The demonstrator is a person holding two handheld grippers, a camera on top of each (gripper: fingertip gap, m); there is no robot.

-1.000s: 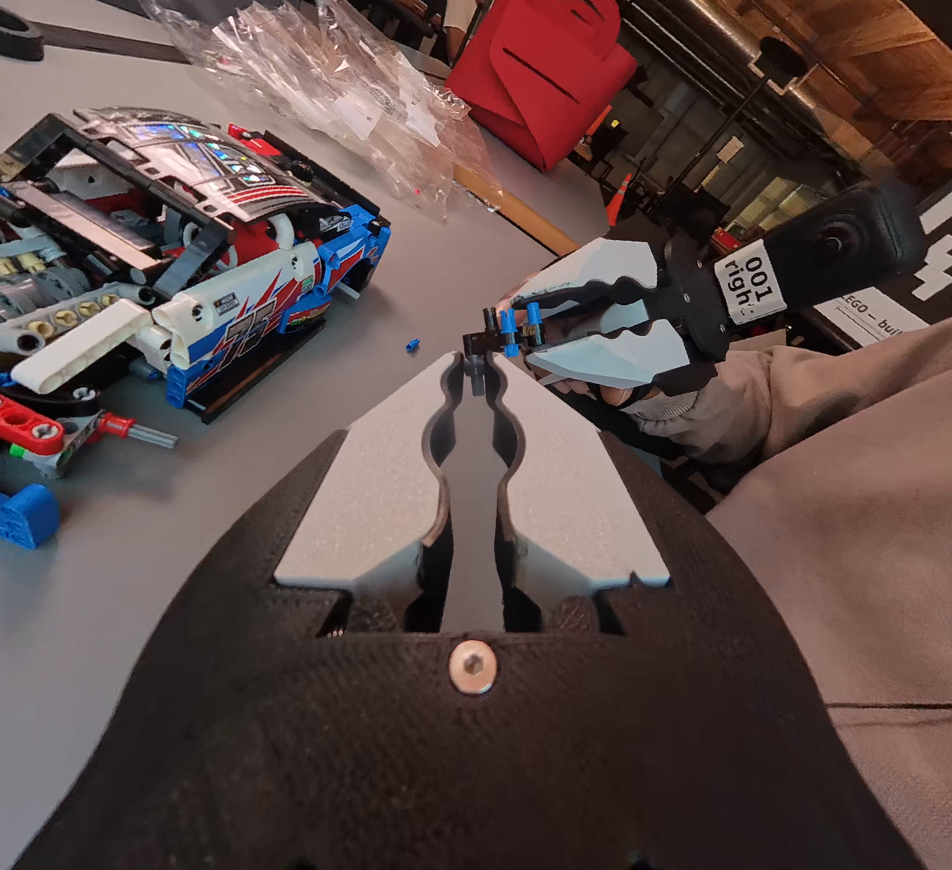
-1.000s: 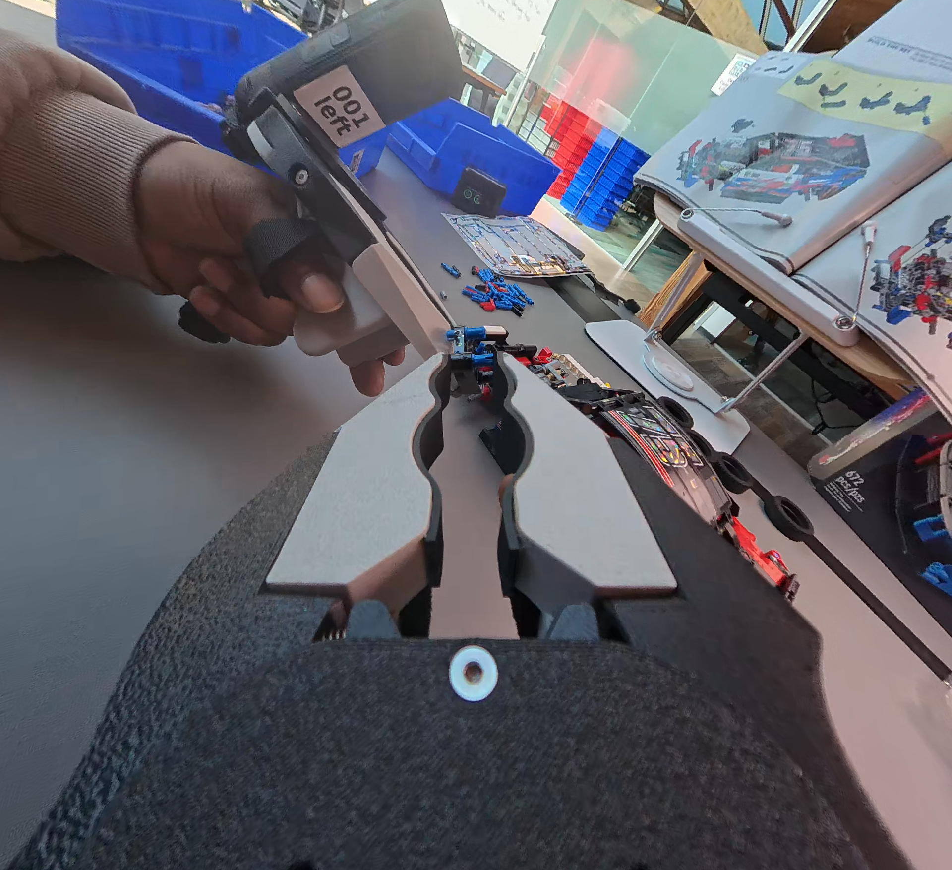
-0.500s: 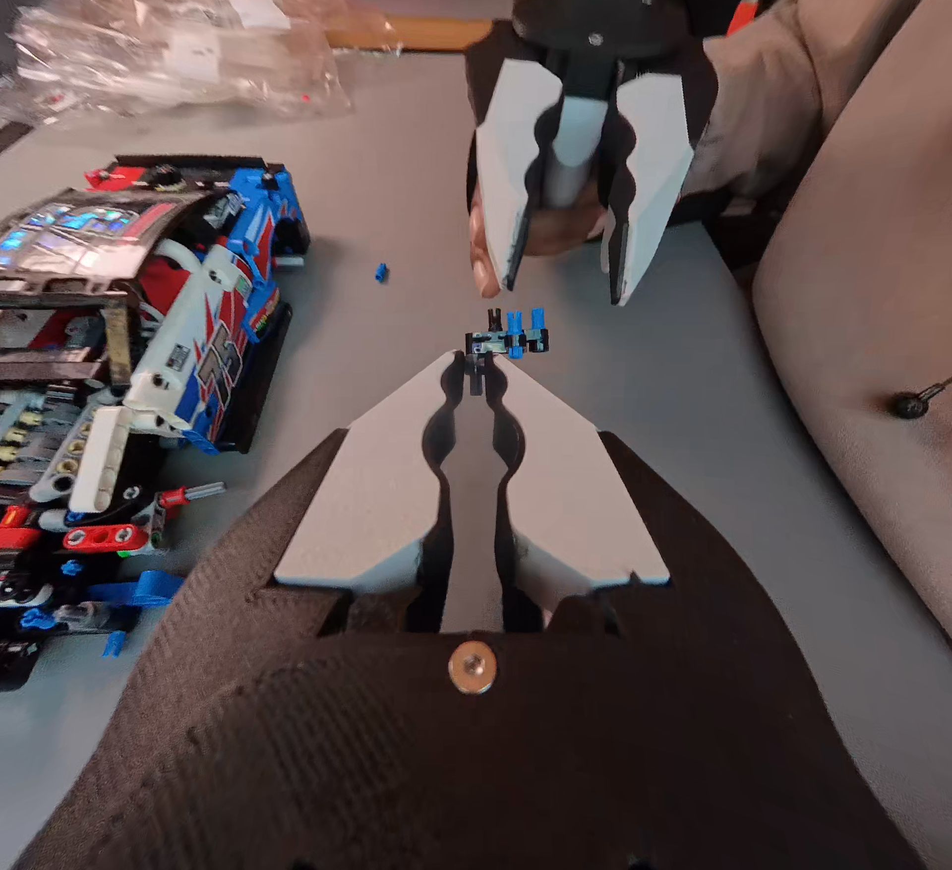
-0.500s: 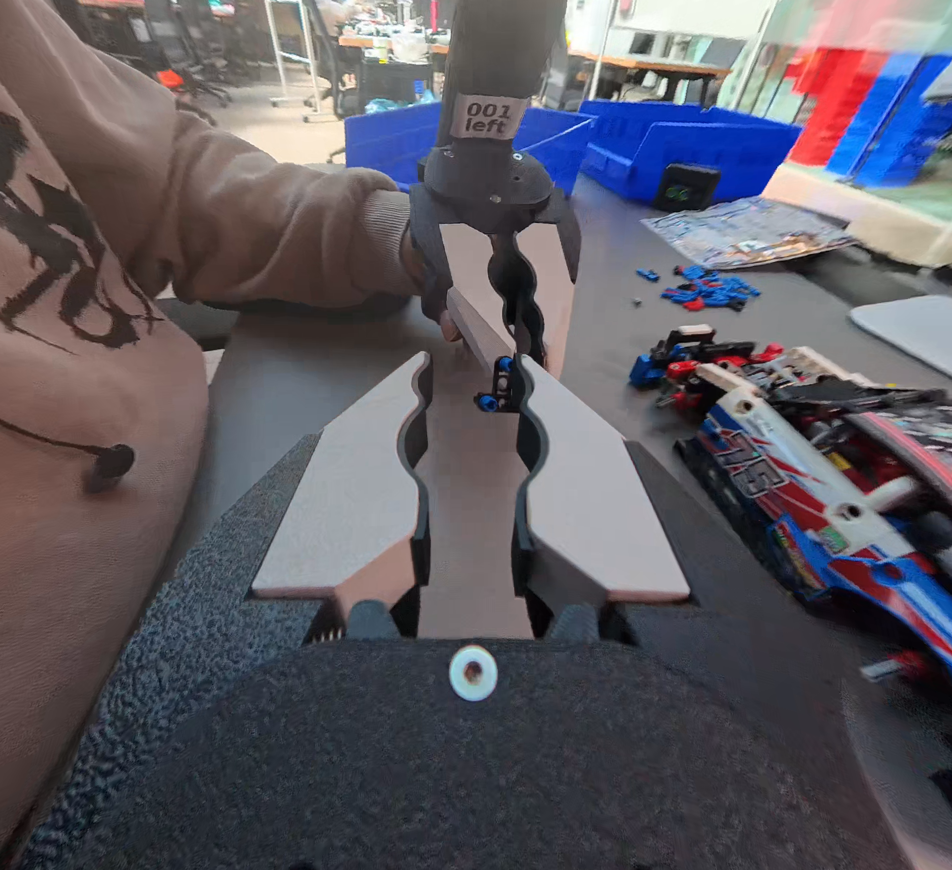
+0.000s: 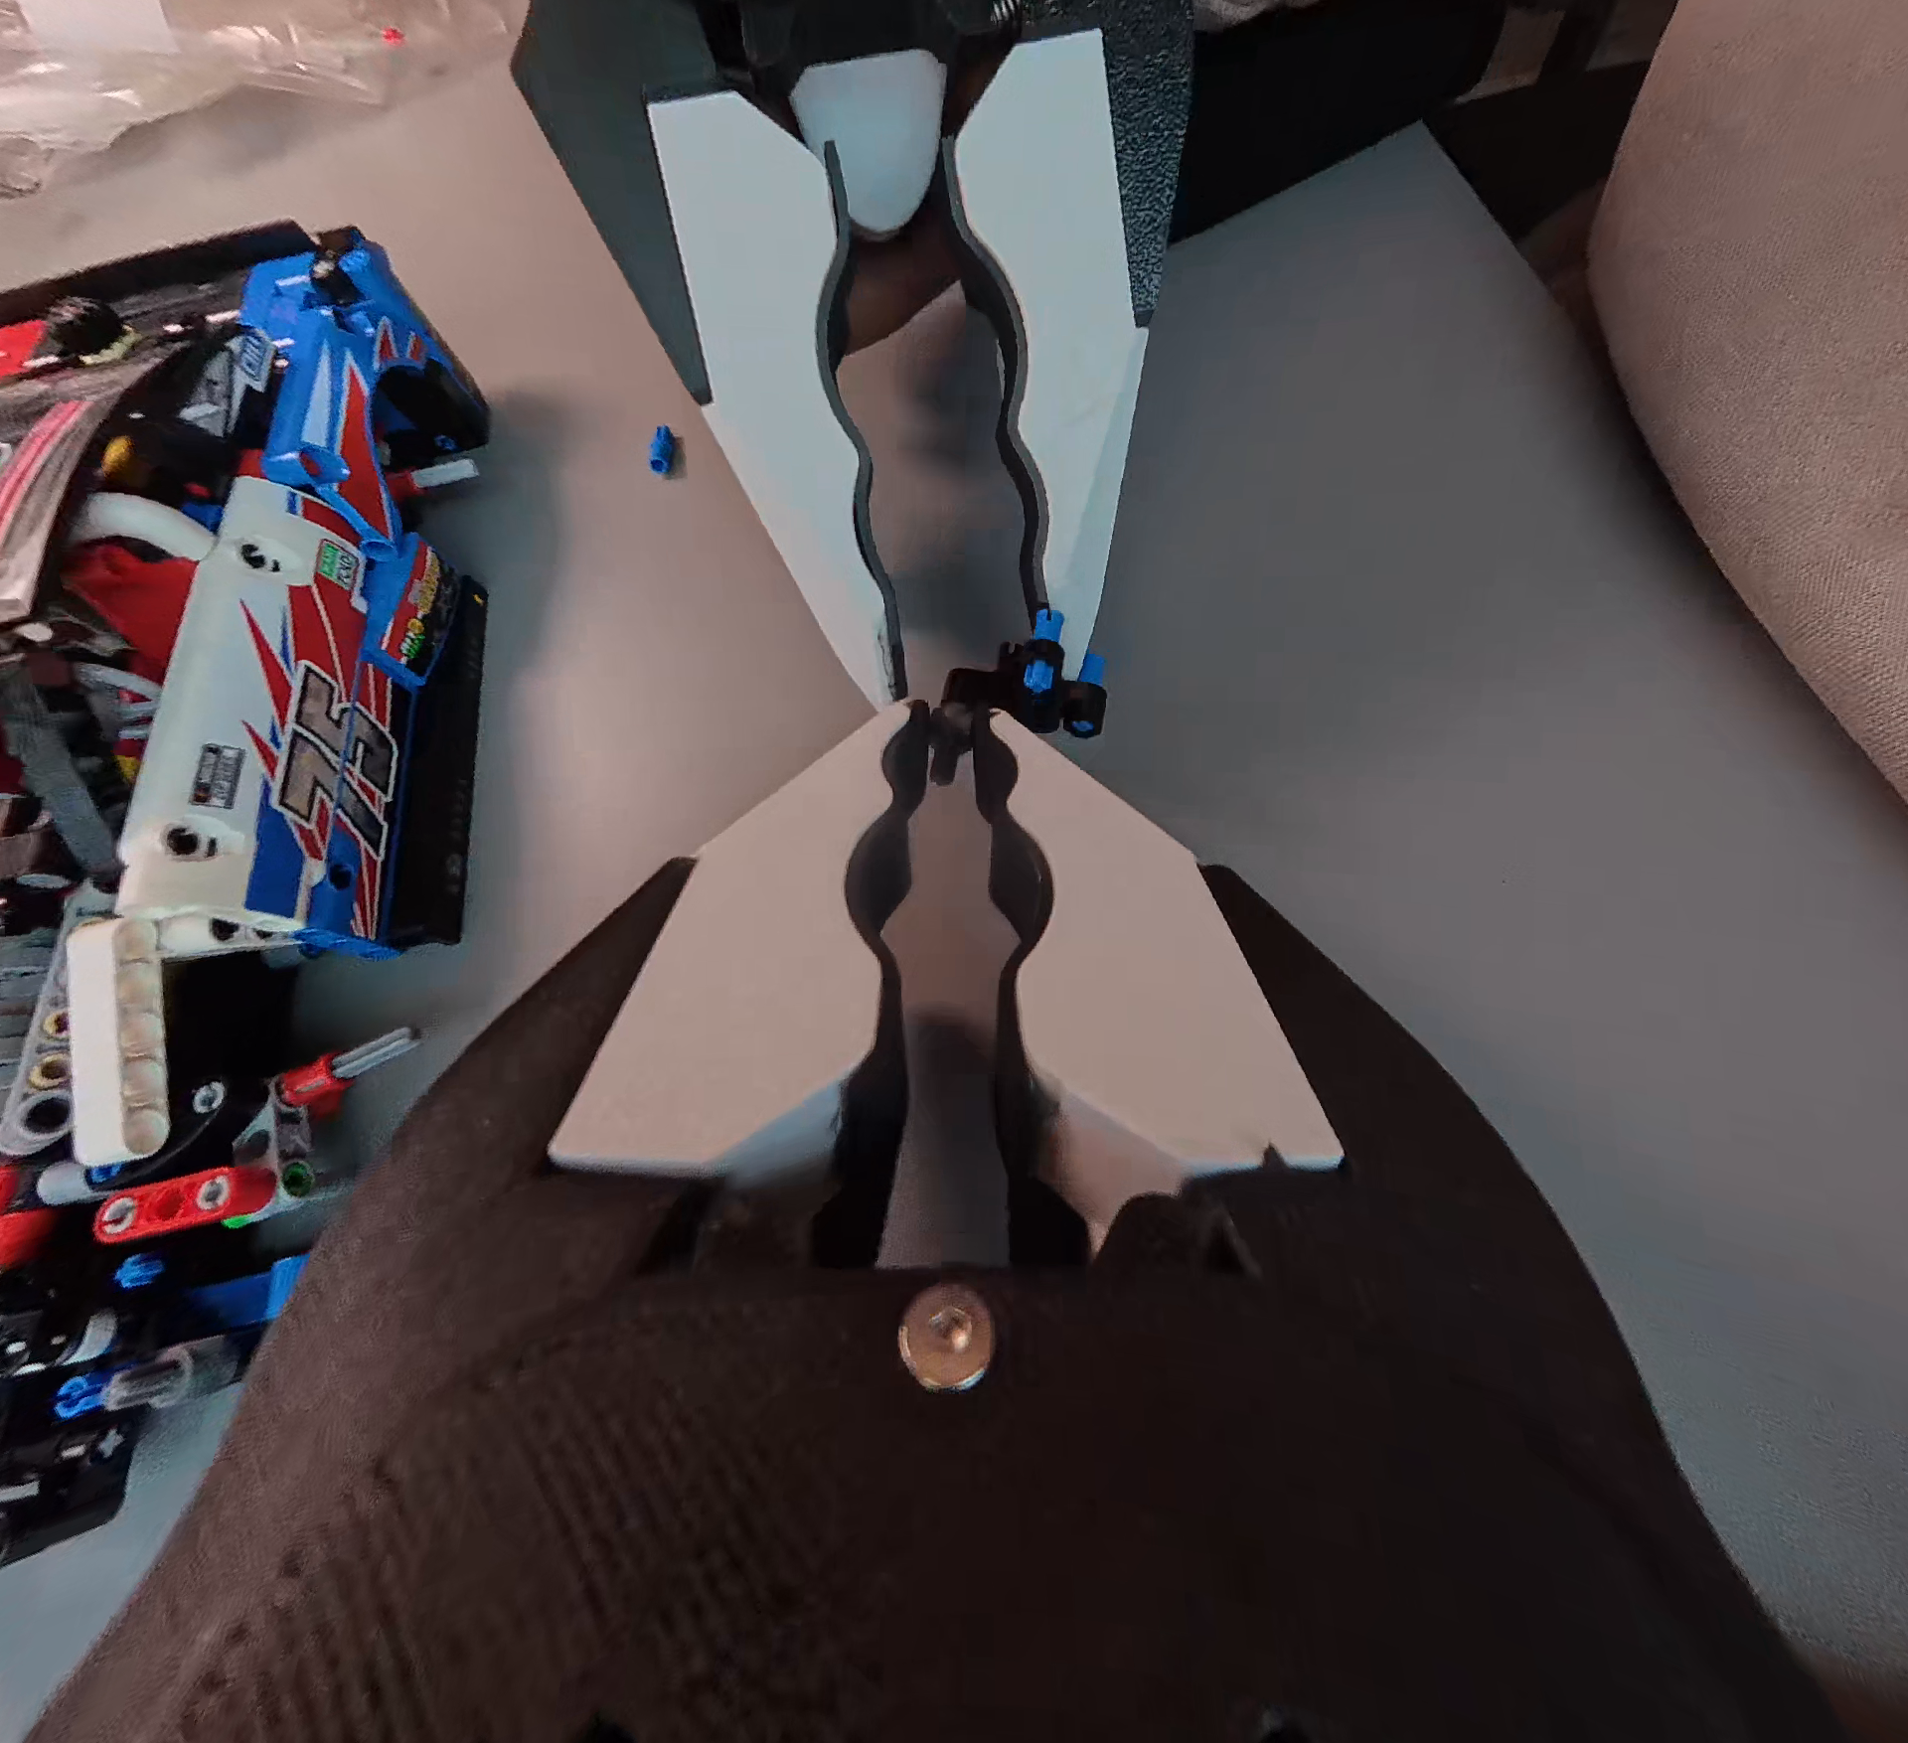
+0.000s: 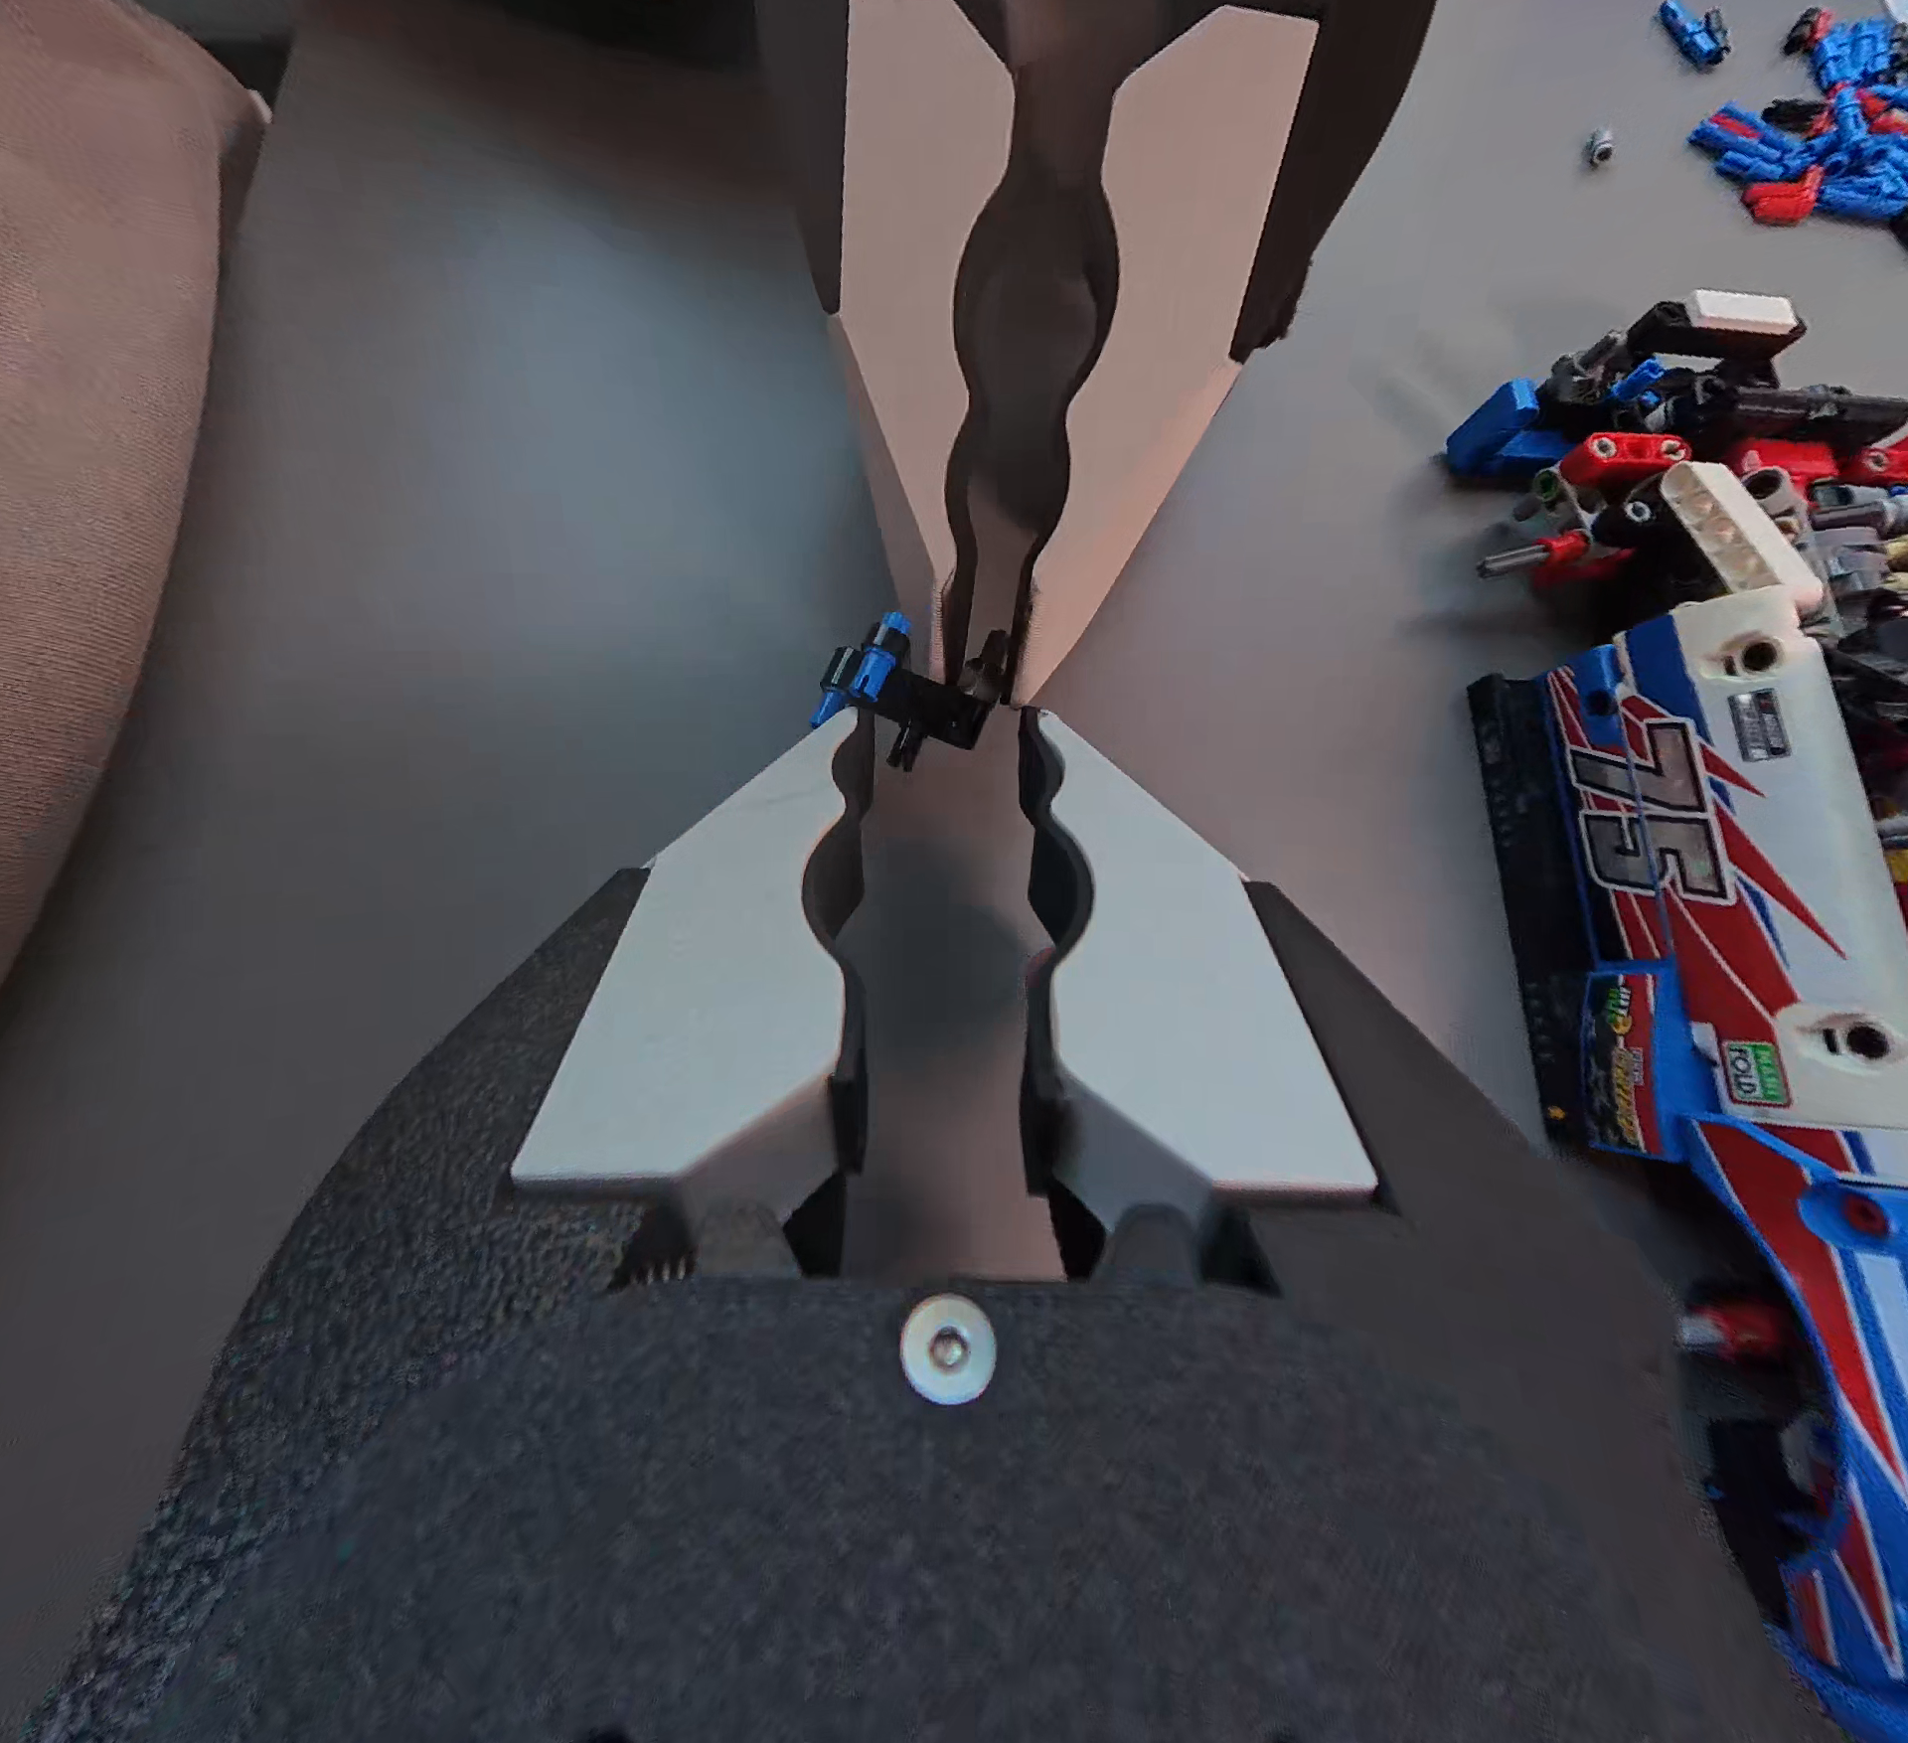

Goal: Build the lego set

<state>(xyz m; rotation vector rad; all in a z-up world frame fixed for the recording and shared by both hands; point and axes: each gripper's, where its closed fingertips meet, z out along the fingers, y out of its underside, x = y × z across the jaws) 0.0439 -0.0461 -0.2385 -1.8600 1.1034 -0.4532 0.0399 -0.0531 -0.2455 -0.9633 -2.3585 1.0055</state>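
Between the two claw tips hangs the black connector with blue pins (image 5: 1038, 687), pinched by the closed left claw (image 5: 945, 733). Half a second ago apart, the right claw (image 6: 940, 723) (parted, empty) now meets it above the bench (image 5: 1394, 558), probably to regrip.

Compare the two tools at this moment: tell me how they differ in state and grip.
The left tool is shut on the small black piece with blue pins, pinching its black end; the right tool stands open, its jaws apart. The left tool carries the piece above the grey table; the right tool holds nothing, though one fingertip is close to the blue pins. Both point tip to tip.
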